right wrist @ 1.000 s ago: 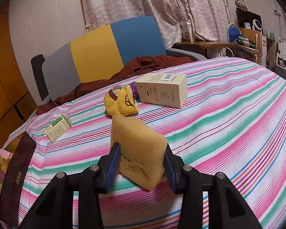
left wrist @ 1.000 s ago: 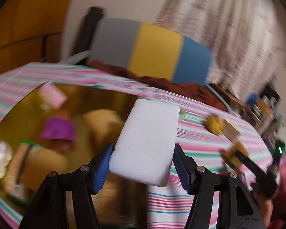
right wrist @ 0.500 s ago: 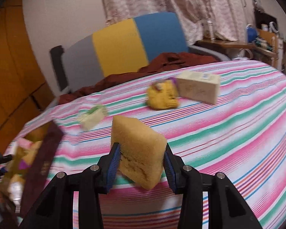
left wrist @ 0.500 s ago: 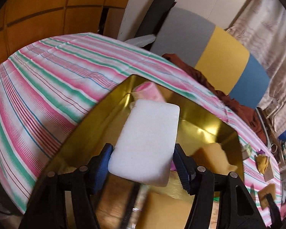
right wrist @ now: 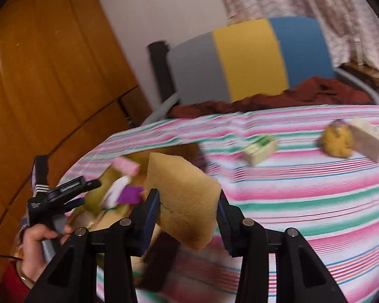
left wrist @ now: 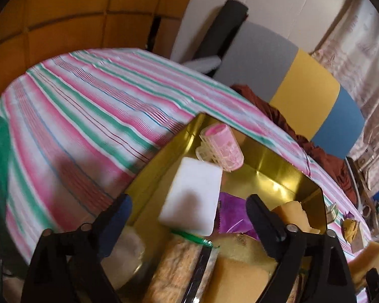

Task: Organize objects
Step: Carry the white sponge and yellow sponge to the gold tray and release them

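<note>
Sorting is judged to be under way, with loose things gathered into the gold tray (left wrist: 278, 169) on the striped desk (left wrist: 88, 116). On the left, the left tool (left wrist: 187, 217) is seen with its jaws opening wide; the white foam block (left wrist: 192, 197) lies between them but is touched by neither pad, so it is judged to be in the act of being dropped into the tray. It sits over a purple cloth (left wrist: 230, 217), just below a pink hair roller (left wrist: 222, 149) lodged in the tray's far corner. Nearer the camera the tray is crowded with a wrapped biscuit pack (left wrist: 179, 272) and yellow sponges (left wrist: 242, 272), so little bare floor is left for more.

Further right, the right tool (right wrist: 188, 217) is kept narrow, clamped on a yellow sponge (right wrist: 184, 197) that is held tilted above the tray's edge, presumably to be added next. The hand (right wrist: 38, 247) carrying the left tool stands in that path. Still outside the tray, well apart on the desk, are a small green-and-white box (right wrist: 260, 149), a yellow knitted toy (right wrist: 337, 141) and a beige carton (right wrist: 367, 141) touching it.
</note>
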Motion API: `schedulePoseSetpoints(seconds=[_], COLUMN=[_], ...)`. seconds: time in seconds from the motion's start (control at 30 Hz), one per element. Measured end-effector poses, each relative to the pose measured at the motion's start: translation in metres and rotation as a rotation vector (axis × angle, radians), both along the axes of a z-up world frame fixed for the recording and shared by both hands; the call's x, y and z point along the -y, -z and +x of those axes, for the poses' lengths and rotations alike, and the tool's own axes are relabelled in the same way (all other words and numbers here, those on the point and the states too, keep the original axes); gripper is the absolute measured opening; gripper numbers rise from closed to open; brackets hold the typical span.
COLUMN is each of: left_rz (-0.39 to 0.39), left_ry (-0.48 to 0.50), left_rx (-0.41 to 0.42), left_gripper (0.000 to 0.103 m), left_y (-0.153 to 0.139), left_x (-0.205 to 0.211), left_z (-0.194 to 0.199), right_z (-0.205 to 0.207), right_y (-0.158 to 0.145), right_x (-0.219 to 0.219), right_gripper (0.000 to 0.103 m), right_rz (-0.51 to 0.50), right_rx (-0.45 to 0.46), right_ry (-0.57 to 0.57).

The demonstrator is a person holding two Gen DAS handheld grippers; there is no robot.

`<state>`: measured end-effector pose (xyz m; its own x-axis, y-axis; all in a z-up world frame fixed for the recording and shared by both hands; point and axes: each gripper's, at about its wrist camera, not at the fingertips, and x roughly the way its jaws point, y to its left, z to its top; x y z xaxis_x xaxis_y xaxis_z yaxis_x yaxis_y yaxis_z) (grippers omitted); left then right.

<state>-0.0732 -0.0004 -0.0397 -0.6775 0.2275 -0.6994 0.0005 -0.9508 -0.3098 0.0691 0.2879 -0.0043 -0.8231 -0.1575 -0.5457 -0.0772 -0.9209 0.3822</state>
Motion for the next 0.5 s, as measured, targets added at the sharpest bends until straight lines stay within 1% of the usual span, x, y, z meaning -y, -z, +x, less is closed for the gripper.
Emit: schedulePoseSetpoints(seconds=[0.03,0.07,0.1,0.2,0.3,0.4,0.5], left_rz=[0.002,0.006,0.008,0.003,0.007,0.014,0.025], left_ry=[-0.016,-0.024,-0.030,-0.033,-0.030,-0.034,-0.053], left_rx=[-0.025,-0.047,-0.072,-0.106,-0.129,-0.142,-0.146], left_gripper=[0.101,0.103,0.103,0.103,0.103,0.103,0.103], left_y=[-0.002,-0.003,-0.004,-0.004,-0.005,-0.007,-0.009], left_x=[0.002,0.005,0.006,0.010,0.013,0.017,0.024], left_z=[0.009,0.016,0.026,0.046,0.057,0.065,0.068], right_z=[-0.007,-0.012,-0.020,-0.038,-0.061,-0.078,-0.087], right_y=[0.001,0.002,0.003,0.008,0.013,0.018,0.022], right_x=[0.009,0.014,0.024,0.045,0.068,0.085,0.094], right_gripper=[0.044,0.044,0.044,0.044,0.044,0.044,0.044], right_rz=[-0.006,-0.008,-0.007,0.013,0.062,0.121,0.175], right_rx=[0.014,0.028,0.049,0.090,0.138,0.160,0.172], right_ry=[-0.035,-0.056,-0.089,-0.151,-0.212,-0.243,-0.231])
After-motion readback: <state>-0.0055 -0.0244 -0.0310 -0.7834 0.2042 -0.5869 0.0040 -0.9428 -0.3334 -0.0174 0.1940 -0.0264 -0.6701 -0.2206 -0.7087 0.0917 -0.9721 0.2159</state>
